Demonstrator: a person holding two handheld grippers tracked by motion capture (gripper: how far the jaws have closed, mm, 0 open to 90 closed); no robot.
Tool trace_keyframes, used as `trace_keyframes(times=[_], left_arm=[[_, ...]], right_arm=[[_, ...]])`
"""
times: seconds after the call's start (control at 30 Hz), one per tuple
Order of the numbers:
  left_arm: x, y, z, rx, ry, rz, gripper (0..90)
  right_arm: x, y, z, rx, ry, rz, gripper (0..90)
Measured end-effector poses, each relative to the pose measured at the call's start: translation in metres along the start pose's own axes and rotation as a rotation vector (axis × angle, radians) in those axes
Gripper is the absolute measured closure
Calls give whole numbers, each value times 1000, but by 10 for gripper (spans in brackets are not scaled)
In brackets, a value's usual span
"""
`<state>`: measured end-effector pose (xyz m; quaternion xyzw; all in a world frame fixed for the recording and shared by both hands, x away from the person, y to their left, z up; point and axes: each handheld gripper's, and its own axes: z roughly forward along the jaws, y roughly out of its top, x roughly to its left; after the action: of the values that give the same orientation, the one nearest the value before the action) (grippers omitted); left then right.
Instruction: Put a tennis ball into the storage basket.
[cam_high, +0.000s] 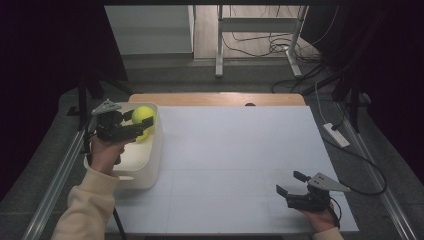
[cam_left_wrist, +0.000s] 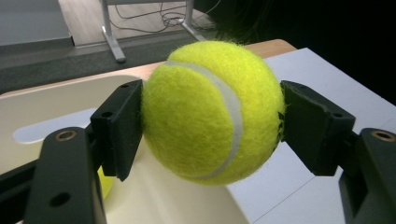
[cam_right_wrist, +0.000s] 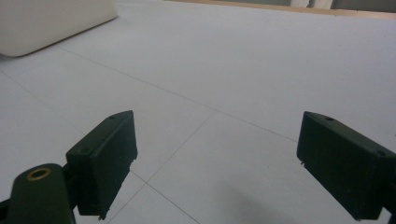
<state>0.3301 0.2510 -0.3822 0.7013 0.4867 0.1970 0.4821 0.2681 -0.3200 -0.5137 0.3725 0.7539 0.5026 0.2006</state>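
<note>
- On the white table (cam_high: 235, 165), a cream plastic bin (cam_high: 150, 170) is sitting at the left edge.
- Over that bin, the left gripper (cam_high: 145, 126) is clamping a yellow tennis ball (cam_left_wrist: 212, 112) between both pads.
- Near the front right corner, the right gripper (cam_high: 289, 183) is resting with its jaws standing wide apart, holding nothing.

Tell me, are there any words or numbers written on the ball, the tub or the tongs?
None can be read. The tennis ball shows just its white seam, with no brand name on the side that faces us. The white tub and the black pads of the left tongs are plain.
</note>
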Motion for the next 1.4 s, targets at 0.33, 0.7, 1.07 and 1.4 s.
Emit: trace_keyframes(times=[0.33, 0.7, 1.07, 1.4], left_arm=[[8, -8, -3, 18, 7, -25, 270], [17, -12, -4, 57, 72, -19, 270], [18, -13, -1, 88, 95, -16, 268], [20, -15, 3, 117, 112, -9, 263]], right_arm=[[0, 0, 0, 0, -2, -1, 123], [0, 0, 0, 5, -3, -2, 123], [0, 0, 0, 5, -4, -1, 123], [1, 0, 0, 3, -3, -3, 123]])
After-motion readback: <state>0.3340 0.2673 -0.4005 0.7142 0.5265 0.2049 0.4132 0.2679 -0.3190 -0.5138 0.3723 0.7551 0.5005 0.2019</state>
